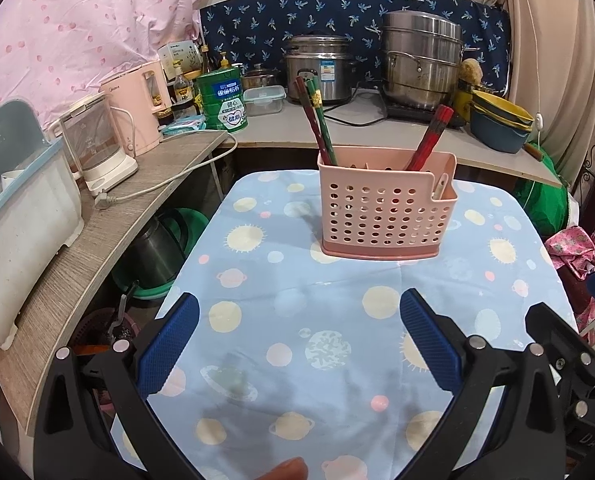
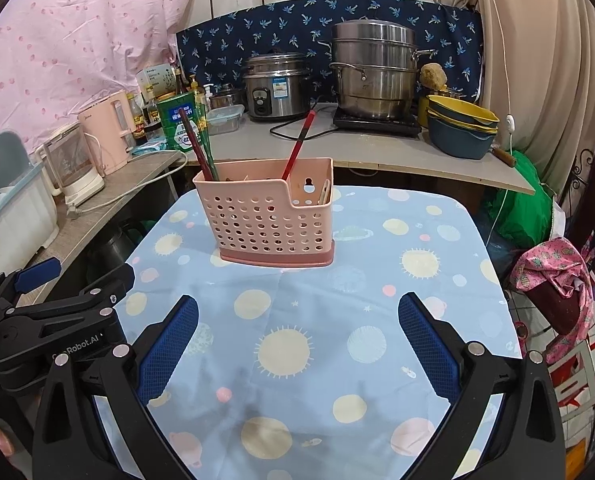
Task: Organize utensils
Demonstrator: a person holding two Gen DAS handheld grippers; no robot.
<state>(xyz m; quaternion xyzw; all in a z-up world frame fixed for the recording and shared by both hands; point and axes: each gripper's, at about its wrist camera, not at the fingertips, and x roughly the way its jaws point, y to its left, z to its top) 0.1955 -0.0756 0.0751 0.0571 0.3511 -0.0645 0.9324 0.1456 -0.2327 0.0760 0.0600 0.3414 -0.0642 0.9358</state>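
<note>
Jaws of both grippers stand wide apart and empty: the left gripper (image 1: 299, 340) and the right gripper (image 2: 297, 340) hang low over the near part of the table, blue ribbed pads facing inward. The task's thing, a pink perforated plastic utensil caddy (image 1: 381, 208), stands upright toward the far part of the blue planet-print tablecloth (image 1: 297, 360), straight ahead of both pairs of jaws and well apart from them. Its long side faces the grippers, running left to right. A bundle of dark red and green chopsticks (image 1: 317, 120) leans out of its left end; red chopsticks (image 1: 429, 136) lean out to the right; a pale utensil handle (image 1: 441, 186) sits in the notched right compartment. In the left view the caddy lies slightly right of centre, in the right view slightly left, so neither gripper is judged clearly nearer. The cloth between jaws and caddy is bare, giving open approach; the far table edge lies just behind the caddy, with a cluttered counter (image 1: 357, 136) beyond.
</note>
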